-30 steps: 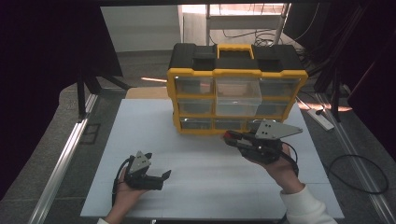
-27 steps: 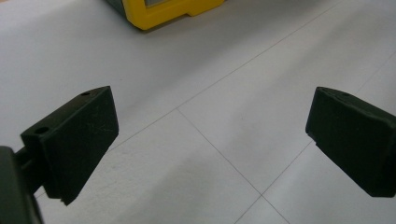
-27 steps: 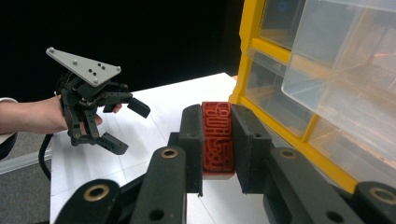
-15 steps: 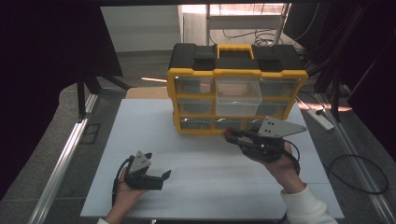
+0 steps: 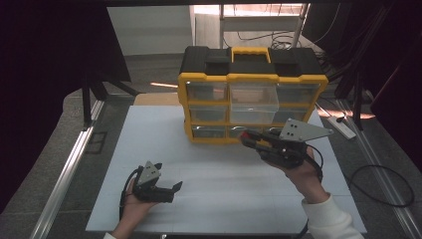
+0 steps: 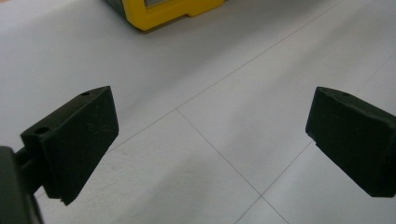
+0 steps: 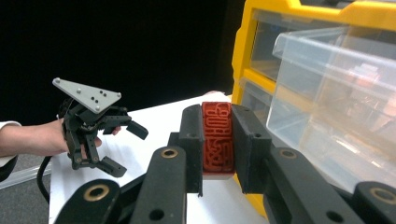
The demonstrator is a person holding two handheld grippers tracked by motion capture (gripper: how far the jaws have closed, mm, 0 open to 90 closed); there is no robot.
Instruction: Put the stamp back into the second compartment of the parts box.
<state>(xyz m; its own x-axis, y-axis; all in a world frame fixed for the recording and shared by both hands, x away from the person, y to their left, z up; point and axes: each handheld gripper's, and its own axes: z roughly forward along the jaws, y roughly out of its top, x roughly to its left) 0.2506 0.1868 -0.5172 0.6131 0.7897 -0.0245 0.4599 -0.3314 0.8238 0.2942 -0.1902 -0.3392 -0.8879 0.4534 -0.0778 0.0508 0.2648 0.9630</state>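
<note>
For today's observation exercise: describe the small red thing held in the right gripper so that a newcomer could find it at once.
Start at the yellow drawer cabinet at the back of the white table. Just in front of its bottom row, the right gripper is shut on a small red stamp block. Its face bears raised, maze-like carved characters, the only red among black jaws and clear drawers.

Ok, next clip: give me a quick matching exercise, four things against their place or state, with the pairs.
Things:
1. left tongs
2. right tongs
3. red stamp block
4. clear drawer

States:
A. pulled partway out of the yellow organizer
B. clamped between two black pads, carved face showing
C. open, nothing between them, low over the white table
D. shut on a thing, held near the organizer's lower drawers

Pairs: 1-C, 2-D, 3-B, 4-A
</note>
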